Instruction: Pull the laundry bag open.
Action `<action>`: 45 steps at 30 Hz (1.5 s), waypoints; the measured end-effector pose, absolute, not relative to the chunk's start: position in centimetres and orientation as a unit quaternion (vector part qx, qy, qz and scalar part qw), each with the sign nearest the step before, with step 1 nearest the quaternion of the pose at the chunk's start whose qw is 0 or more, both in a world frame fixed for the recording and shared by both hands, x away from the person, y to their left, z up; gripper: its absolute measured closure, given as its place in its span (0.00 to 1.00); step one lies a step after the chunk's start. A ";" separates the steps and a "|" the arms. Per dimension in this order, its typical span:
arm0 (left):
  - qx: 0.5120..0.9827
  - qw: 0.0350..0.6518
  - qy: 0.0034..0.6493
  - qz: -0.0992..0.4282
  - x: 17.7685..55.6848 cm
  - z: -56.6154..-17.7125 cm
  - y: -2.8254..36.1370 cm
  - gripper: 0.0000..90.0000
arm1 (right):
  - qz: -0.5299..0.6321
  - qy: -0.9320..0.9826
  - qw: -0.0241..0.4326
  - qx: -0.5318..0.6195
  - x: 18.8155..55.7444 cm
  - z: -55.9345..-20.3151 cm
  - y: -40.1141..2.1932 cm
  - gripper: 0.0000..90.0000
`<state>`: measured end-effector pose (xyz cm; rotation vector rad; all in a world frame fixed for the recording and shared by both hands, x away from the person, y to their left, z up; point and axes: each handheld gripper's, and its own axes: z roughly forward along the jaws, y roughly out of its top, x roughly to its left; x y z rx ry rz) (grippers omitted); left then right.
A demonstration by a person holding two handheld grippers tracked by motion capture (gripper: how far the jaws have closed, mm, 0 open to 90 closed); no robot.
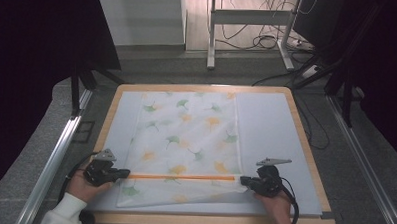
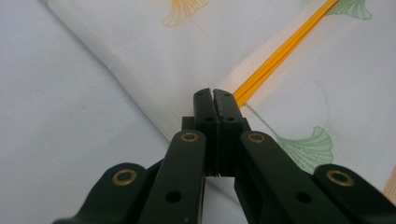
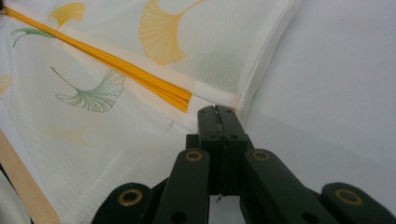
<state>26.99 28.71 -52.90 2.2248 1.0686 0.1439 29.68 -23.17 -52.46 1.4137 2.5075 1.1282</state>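
A white mesh cloth (image 1: pixel 185 136) printed with green and yellow ginkgo leaves lies on the pale mat. An orange stripe (image 1: pixel 181 177) runs taut across its near part from one gripper to the other. My left gripper (image 1: pixel 125 173) is shut on the cloth's left edge at the stripe's end. In the left gripper view its jaws (image 2: pixel 214 93) meet at the cloth (image 2: pixel 303 93) beside the orange stripe (image 2: pixel 280 51). My right gripper (image 1: pixel 244 180) is shut on the right edge. In the right gripper view its jaws (image 3: pixel 216 109) pinch the hem just past the stripe's end (image 3: pixel 177 98).
The pale blue-grey mat (image 1: pixel 271 124) covers a wooden-rimmed table (image 1: pixel 305 141). Metal rails (image 1: pixel 55 157) (image 1: pixel 369 168) run along both sides. A metal frame with cables (image 1: pixel 249 23) stands on the floor beyond the table. Bare mat lies to the right of the cloth.
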 end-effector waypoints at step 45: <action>0.840 0.348 0.412 0.058 26.6 -52.8 29.6 0.99 | 0.356 0.820 0.044 0.446 29.5 -52.3 -22.8 1.00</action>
